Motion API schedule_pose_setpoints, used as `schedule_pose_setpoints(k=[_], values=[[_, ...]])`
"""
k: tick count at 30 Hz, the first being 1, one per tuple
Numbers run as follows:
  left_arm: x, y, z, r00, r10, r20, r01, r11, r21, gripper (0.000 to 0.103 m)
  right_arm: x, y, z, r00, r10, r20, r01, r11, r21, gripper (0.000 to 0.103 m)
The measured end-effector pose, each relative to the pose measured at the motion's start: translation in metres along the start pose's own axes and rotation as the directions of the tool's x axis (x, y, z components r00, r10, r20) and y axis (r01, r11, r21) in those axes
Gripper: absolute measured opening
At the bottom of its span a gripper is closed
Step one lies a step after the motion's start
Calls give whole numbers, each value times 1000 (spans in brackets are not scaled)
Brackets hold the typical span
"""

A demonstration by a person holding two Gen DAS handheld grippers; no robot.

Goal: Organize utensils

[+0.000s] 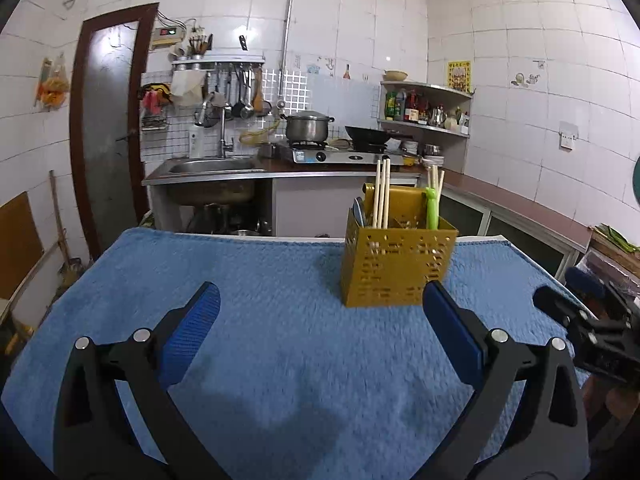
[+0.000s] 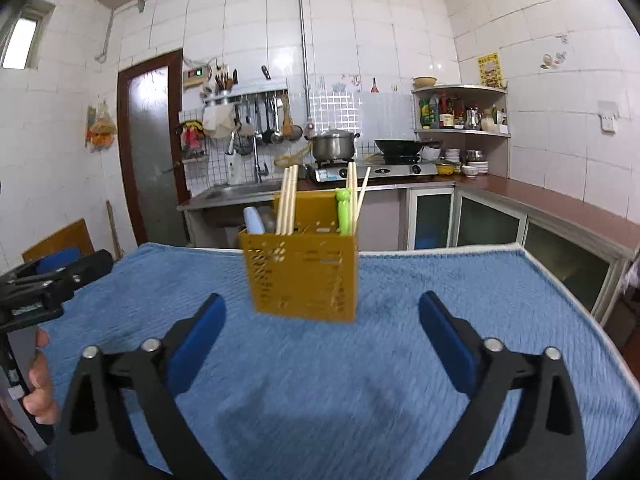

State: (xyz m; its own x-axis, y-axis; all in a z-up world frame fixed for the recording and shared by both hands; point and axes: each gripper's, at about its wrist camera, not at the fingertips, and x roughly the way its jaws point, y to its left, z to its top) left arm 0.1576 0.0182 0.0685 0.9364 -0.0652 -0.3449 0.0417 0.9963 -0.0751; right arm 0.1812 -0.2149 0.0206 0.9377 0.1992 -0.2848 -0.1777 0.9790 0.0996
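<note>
Your perforated yellow metal utensil caddy (image 2: 301,274) stands upright mid-desk, pale wooden chopsticks (image 2: 289,200) pointing up; both tools, left tool (image 1: 320,312) and right tool (image 2: 322,320), gape empty.

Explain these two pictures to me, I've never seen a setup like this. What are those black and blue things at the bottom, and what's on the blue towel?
There is no robot here. A person holds a two-finger gripper in each hand, each with a camera looking forward along its fingers. One picture comes from the left gripper, the other from the right gripper. The blue pads are the fingers, spread wide open and holding nothing. On the blue towel stands a yellow perforated holder containing wooden chopsticks, a green utensil and a bluish utensil. Behind is a kitchen with a sink and stove.
</note>
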Motion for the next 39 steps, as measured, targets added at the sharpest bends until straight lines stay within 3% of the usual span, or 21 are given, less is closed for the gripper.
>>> schedule_pose_setpoints(k=[5, 12, 20, 24, 29, 33, 39], values=[[-36, -10, -37, 999, 39, -13, -40, 999, -28, 98, -43, 9, -39, 999, -28, 30, 28, 1000, -1, 99], [-62, -23, -68, 985, 147, 87, -148, 989, 11, 98, -56, 11, -65, 994, -100, 33, 100, 995, -6, 99], [-36, -27, -84, 963, 269, -22, -266, 958, 103, 98, -40, 25, -71, 991, -126, -34, 123, 989, -85, 99], [-36, -18, -83, 963, 266, -36, -263, 962, 74, 98, -45, 26, -72, 989, -150, -19, 148, 985, -88, 99], [-38, -4, -84, 963, 264, -46, -264, 964, 14, 98, -36, 37, -73, 980, -185, -68, 174, 974, -147, 99], [-39, -5, -85, 965, 259, -43, -258, 966, 21, 98, -32, 46, -75, 972, -215, -92, 194, 961, -198, 99], [-41, -9, -84, 969, 247, -23, -247, 969, 28, 98, -29, 43, -76, 964, -238, -121, 213, 959, -187, 99]])
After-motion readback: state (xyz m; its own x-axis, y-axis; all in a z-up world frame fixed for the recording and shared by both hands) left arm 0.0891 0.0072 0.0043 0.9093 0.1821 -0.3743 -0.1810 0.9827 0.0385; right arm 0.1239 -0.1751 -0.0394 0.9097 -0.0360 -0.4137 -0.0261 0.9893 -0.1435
